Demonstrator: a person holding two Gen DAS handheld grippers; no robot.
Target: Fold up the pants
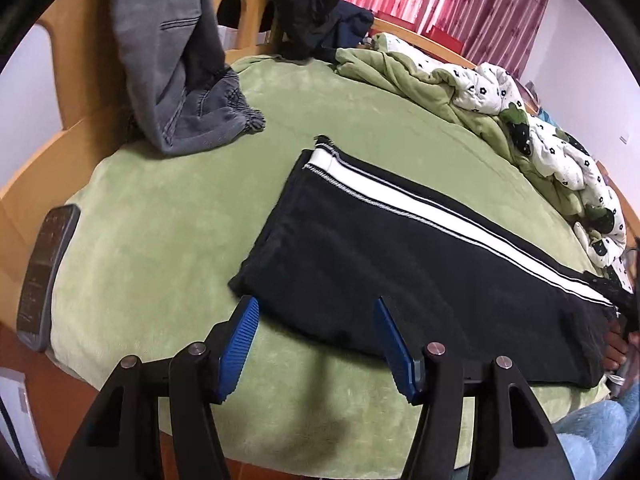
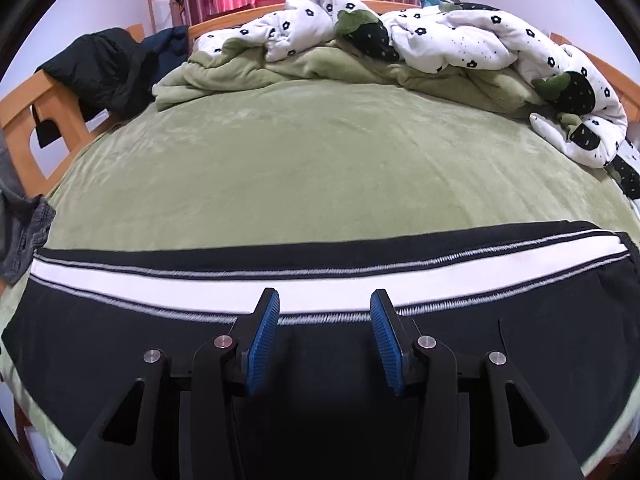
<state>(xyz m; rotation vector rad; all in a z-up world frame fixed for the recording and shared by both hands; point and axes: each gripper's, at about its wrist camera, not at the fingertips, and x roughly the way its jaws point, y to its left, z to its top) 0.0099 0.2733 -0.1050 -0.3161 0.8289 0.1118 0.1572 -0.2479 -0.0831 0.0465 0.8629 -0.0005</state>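
Black pants (image 1: 360, 256) with a white side stripe (image 1: 400, 200) lie flat on the green bed cover (image 1: 180, 208), legs stacked. My left gripper (image 1: 316, 308) stands open at the near edge of the leg end, blue pads apart and nothing between them. In the right wrist view the same pants (image 2: 120, 340) stretch across the frame, the white stripe (image 2: 200, 280) running left to right. My right gripper (image 2: 325, 300) hovers open just above the dark cloth near the stripe, holding nothing.
Grey pants (image 1: 192, 92) hang over the wooden bed frame (image 1: 36, 168) at the left. A dark remote-like device (image 1: 44, 272) lies on the bed's left edge. A rumpled white flowered quilt (image 2: 460, 36) and a dark jacket (image 2: 108, 64) lie at the far side. A person's hand (image 1: 616, 348) shows at the right.
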